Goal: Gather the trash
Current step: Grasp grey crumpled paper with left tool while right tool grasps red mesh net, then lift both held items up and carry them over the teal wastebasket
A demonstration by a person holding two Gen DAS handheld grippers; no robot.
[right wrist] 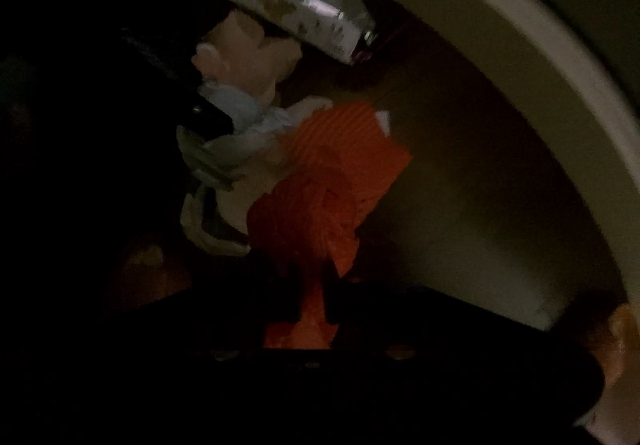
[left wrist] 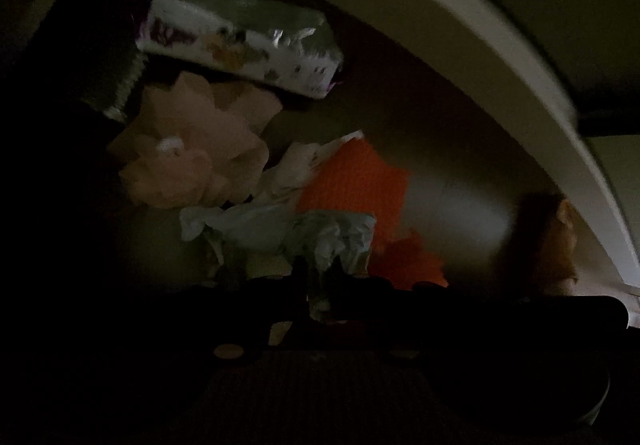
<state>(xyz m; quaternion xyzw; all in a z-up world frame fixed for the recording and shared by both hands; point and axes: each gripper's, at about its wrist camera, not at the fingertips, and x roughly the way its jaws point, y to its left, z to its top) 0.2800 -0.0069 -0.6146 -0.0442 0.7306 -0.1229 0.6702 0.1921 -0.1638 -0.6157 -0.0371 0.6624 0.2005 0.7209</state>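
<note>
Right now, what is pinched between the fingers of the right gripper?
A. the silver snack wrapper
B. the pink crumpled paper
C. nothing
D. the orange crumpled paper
D: in the right wrist view the right gripper is closed on the orange crumpled paper, while the silver snack wrapper lies farther away.

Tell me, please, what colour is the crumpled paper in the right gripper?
Orange paper, clearest in the right wrist view.

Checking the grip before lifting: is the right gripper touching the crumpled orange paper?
Touching. The right wrist view shows the right gripper with its jaws closed on a fold of the crumpled orange paper, pinched between them.
</note>
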